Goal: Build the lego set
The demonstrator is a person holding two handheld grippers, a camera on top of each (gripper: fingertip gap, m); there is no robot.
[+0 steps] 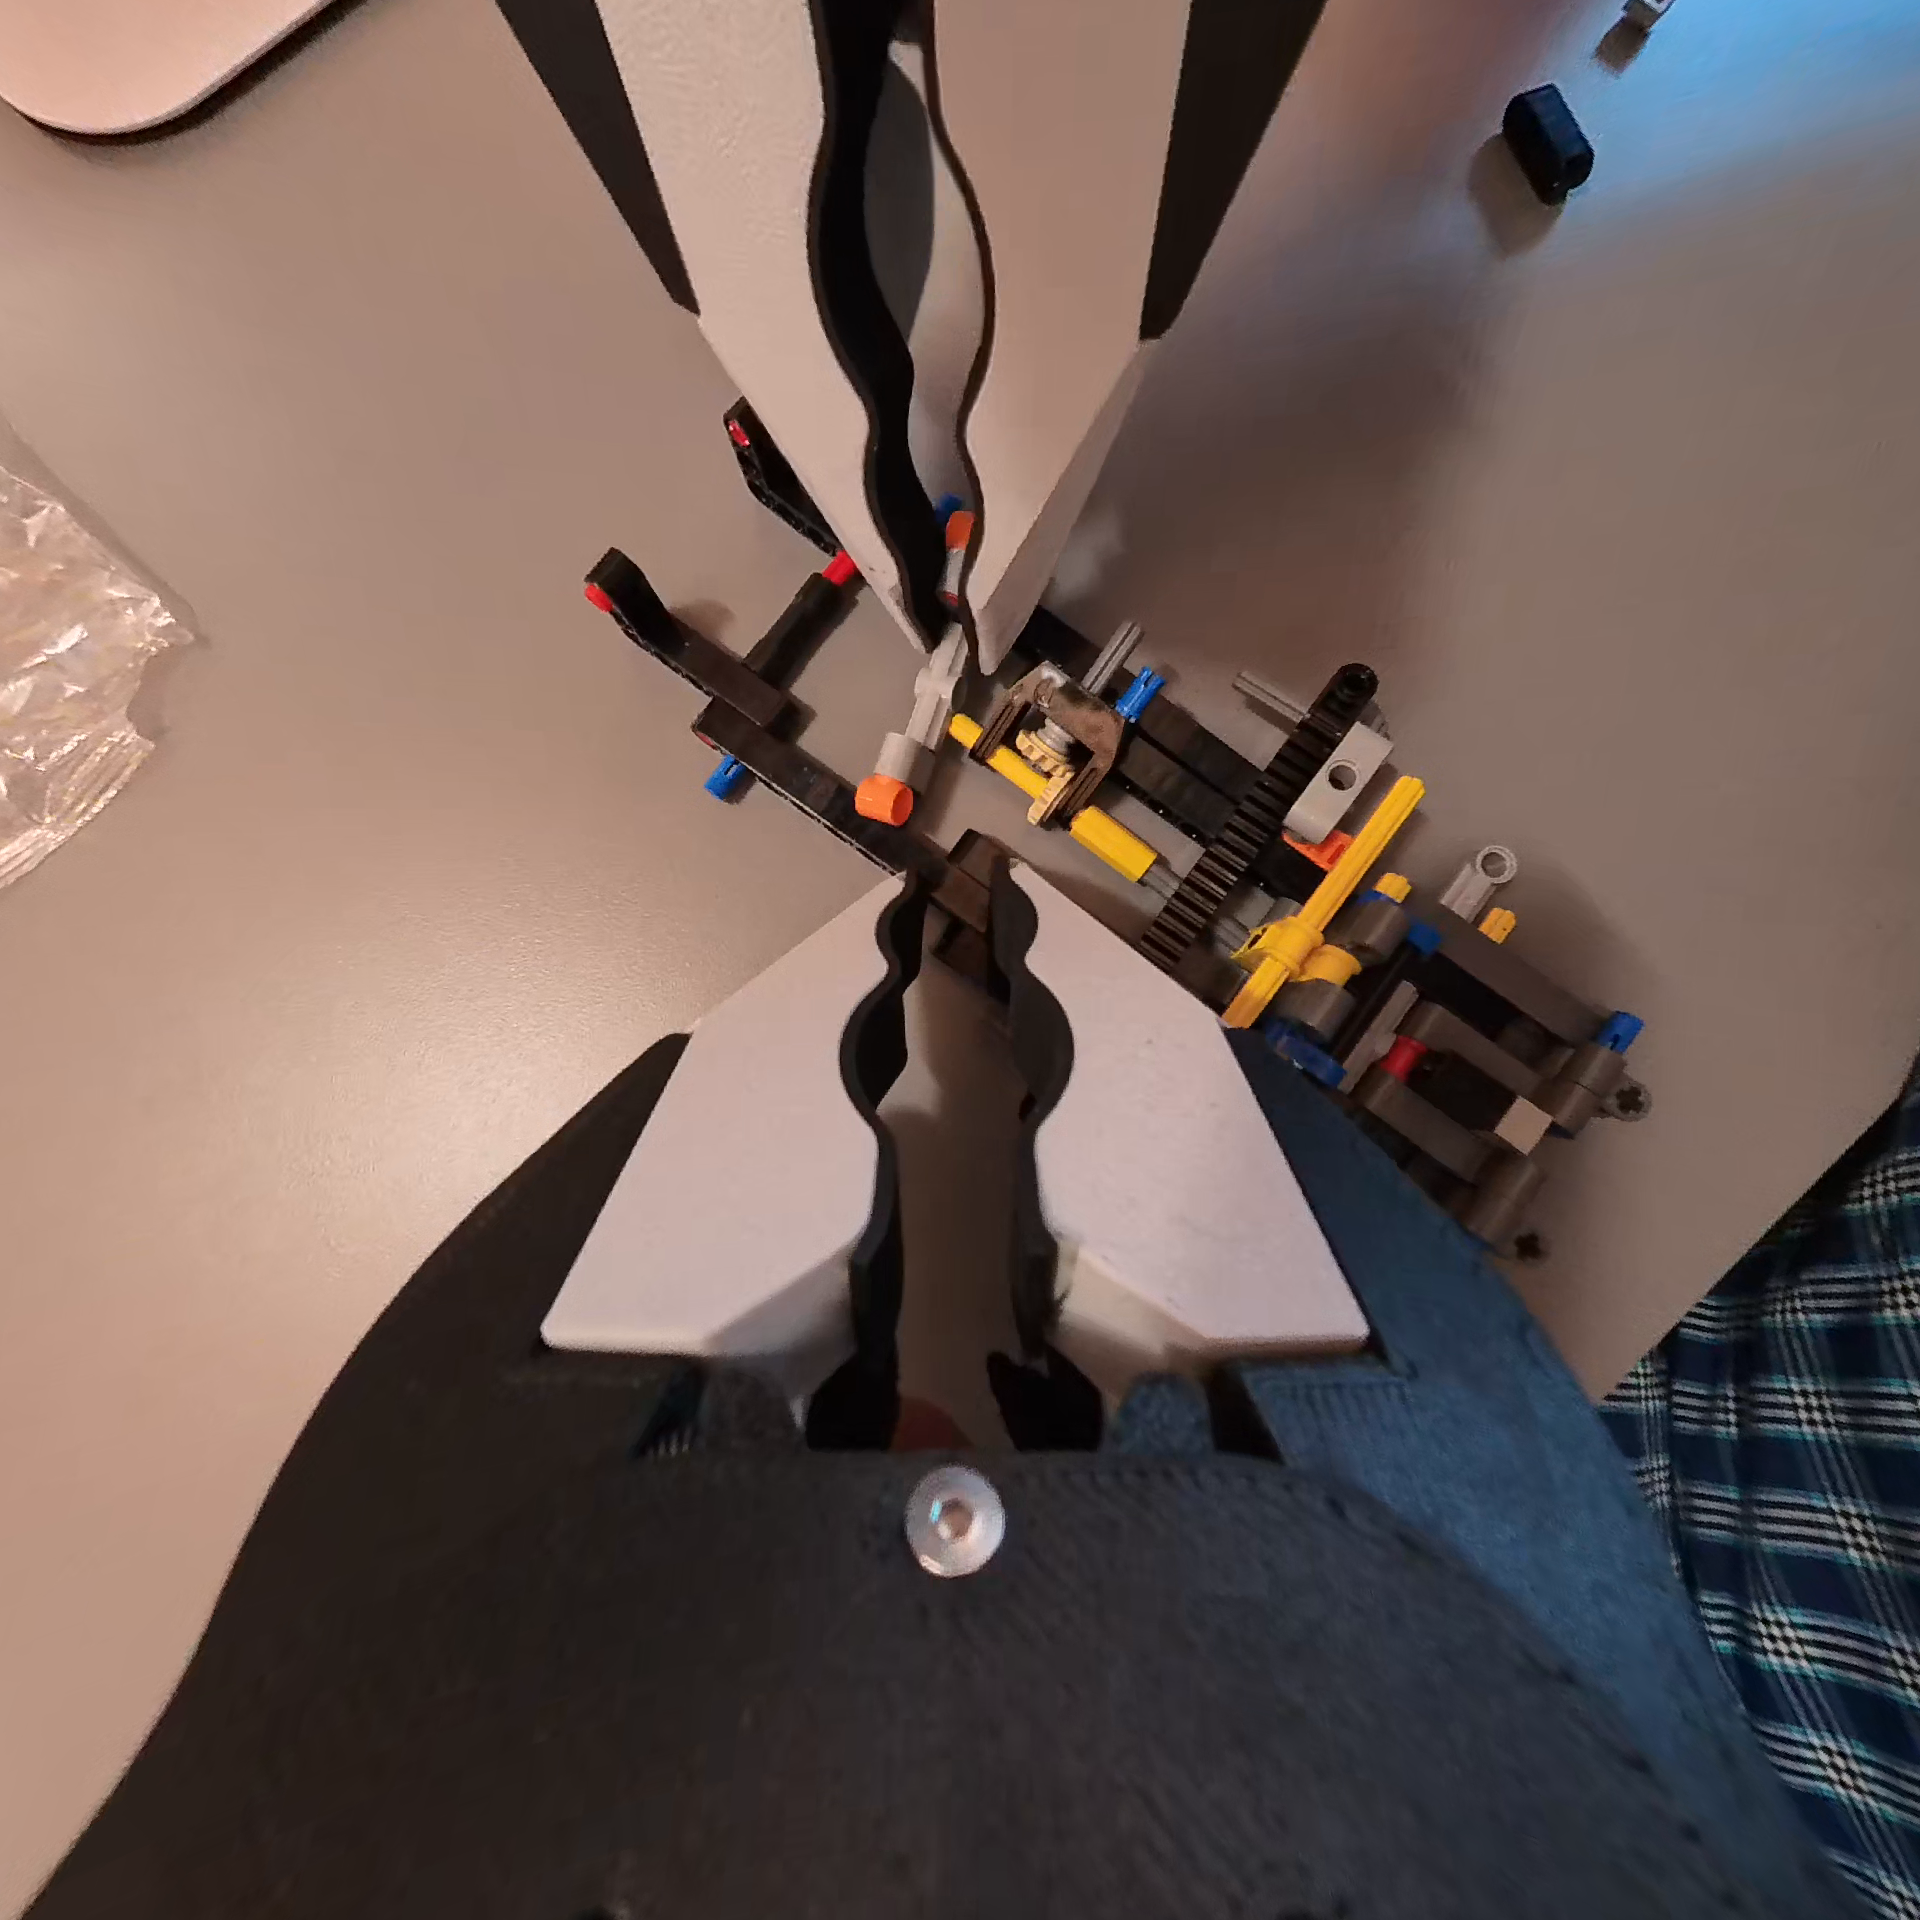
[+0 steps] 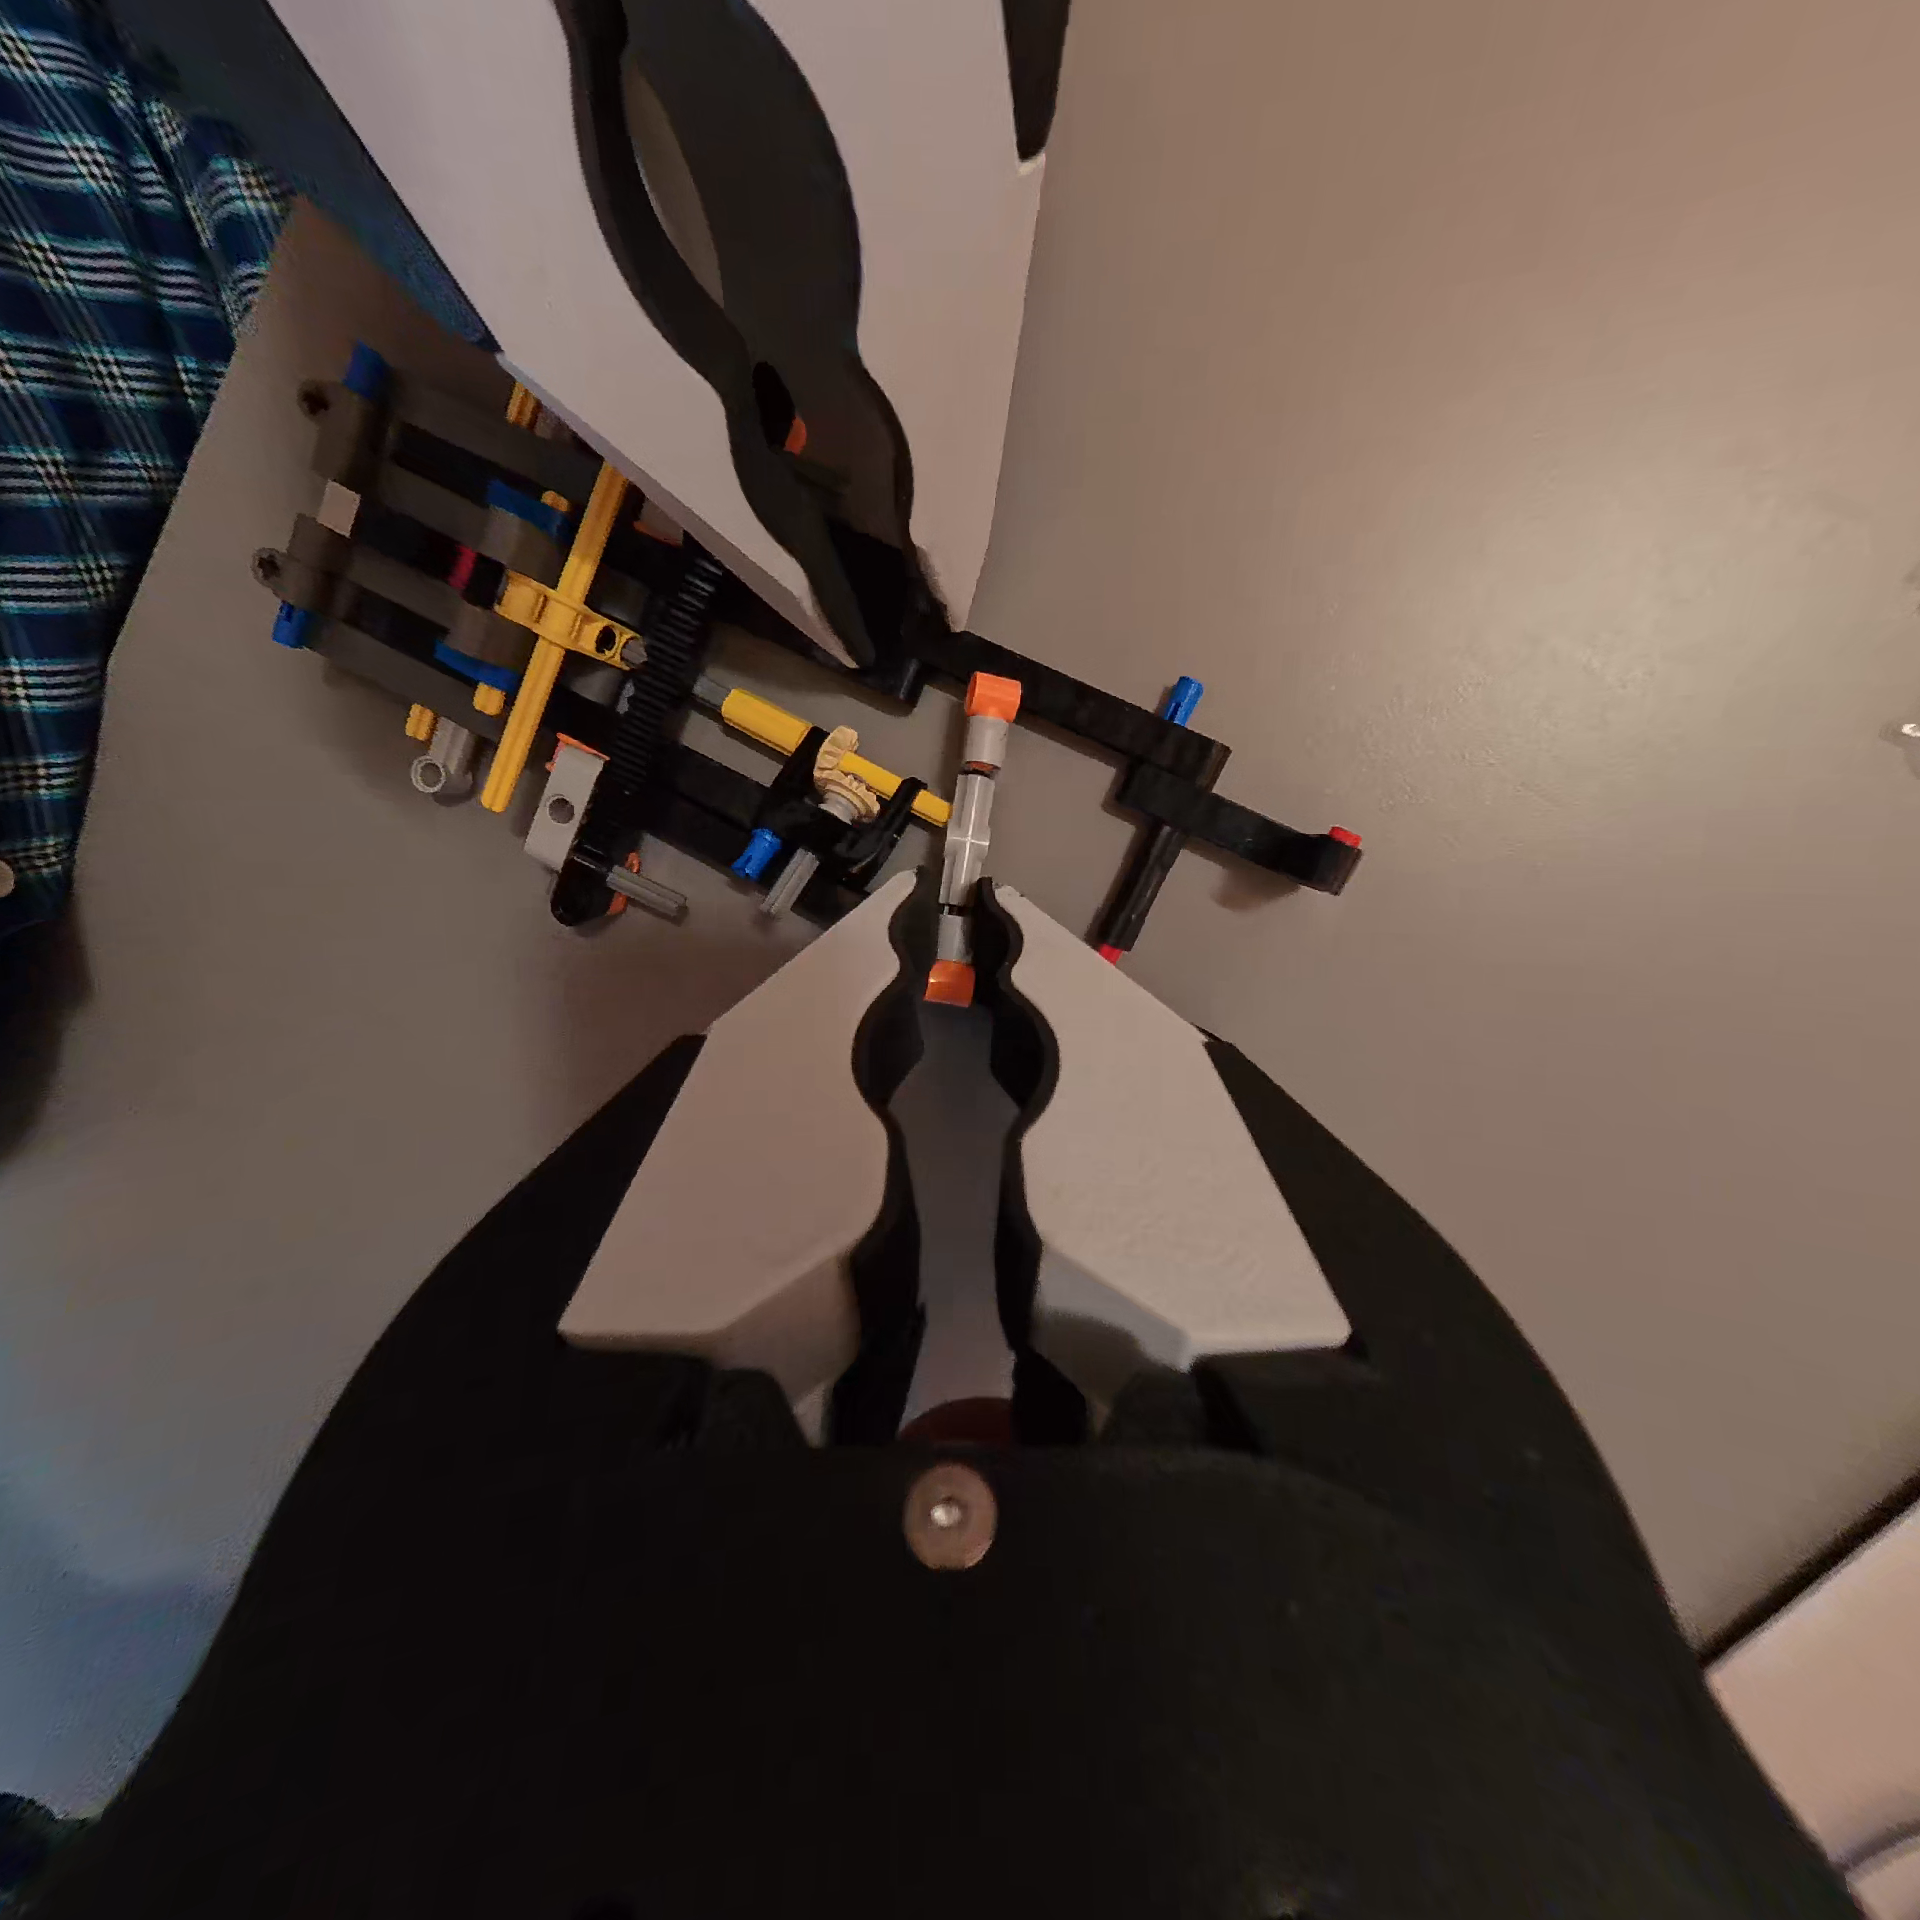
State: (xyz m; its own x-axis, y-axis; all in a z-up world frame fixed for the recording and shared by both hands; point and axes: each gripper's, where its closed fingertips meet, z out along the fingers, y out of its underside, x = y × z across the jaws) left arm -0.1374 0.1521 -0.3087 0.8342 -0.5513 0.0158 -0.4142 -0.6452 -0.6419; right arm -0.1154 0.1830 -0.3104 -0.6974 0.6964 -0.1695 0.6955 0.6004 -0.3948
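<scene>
- Nearest the lens in the left wrist view: left gripper (image 1: 948, 883), fingers almost closed, pinching the black beam (image 1: 810, 779) of the lego model (image 1: 1247, 883) at a dark block on its edge.
- Opposite, in the right wrist view: right gripper (image 2: 951, 904), fingers nearly shut around the near end of a grey rod with orange caps (image 2: 971, 821), one cap tucked between the pads, the other cap pointing out toward the beam.
- Lying flat on the grey desk (image 1: 364, 623): the model, a frame of black and dark grey beams with a yellow axle (image 1: 1070, 810), a tan gear (image 1: 1044, 764), a black toothed strip (image 1: 1247, 831) and blue pins.
- Likely step in hand: seating the rod across the open bay of the frame, between the beam and the gear bracket.
- Worth keeping the left grip firm and low so the frame cannot slide or tip while the rod is pushed.
- Best to line the rod's free cap squarely with its hole before pressing; pushing at an angle risks jamming or flicking the small part out of the pads.
- Gentle, straight pressure along the rod, not sideways, so the neighbouring axle and gear stay undisturbed.
- Off to the side, well apart: a clear plastic bag (image 1: 62, 644) and a loose black piece (image 1: 1548, 140).
</scene>
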